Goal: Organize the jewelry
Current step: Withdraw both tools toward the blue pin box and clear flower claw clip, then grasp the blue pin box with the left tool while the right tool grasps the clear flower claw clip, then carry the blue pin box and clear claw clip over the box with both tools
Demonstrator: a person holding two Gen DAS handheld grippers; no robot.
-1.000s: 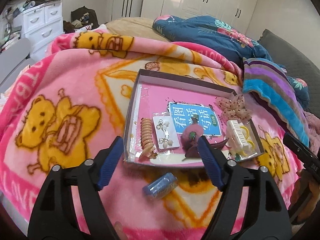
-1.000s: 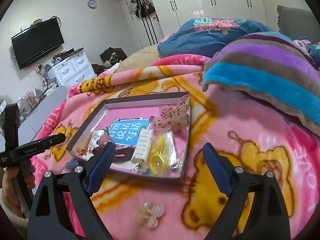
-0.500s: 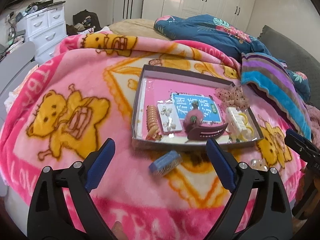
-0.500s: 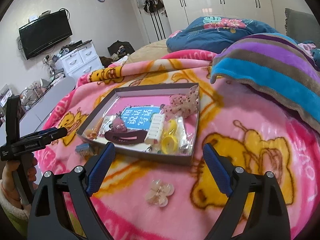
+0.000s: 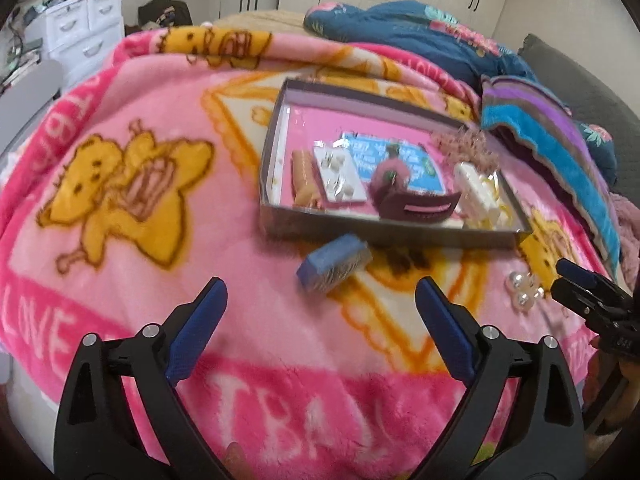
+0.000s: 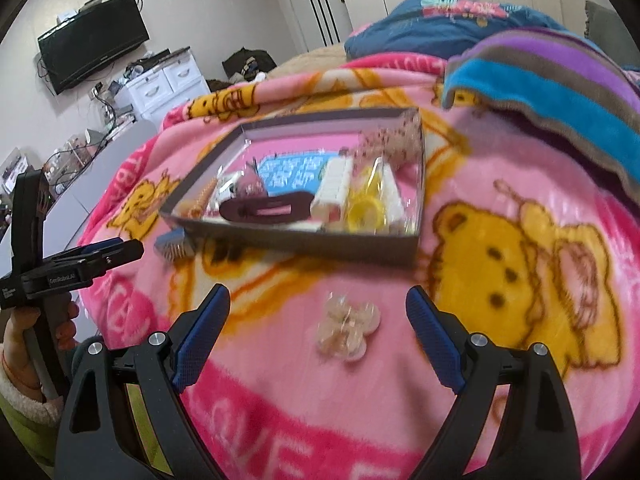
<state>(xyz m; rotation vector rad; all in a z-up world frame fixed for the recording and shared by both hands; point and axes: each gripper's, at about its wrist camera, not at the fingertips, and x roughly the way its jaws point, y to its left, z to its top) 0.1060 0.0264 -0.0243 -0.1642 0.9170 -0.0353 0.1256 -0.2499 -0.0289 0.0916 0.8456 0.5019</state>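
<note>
A shallow grey box with a pink floor lies on the pink bear blanket. It holds hair clips, a dark red claw clip, a white clip, earring cards and a yellow ring. A small blue comb clip lies in front of the box. A clear pearl flower clip lies on the blanket. My left gripper is open and empty, short of the blue clip. My right gripper is open, with the flower clip between its fingers.
A striped blue and purple blanket and a dark blue quilt lie behind the box. White drawers and a wall television stand at the left. The blanket's front edge drops off near both grippers.
Both grippers have drawn back and lowered towards the near edge of the blanket. The flower clip now sits between the right fingers. Nothing was taken hold of.
</note>
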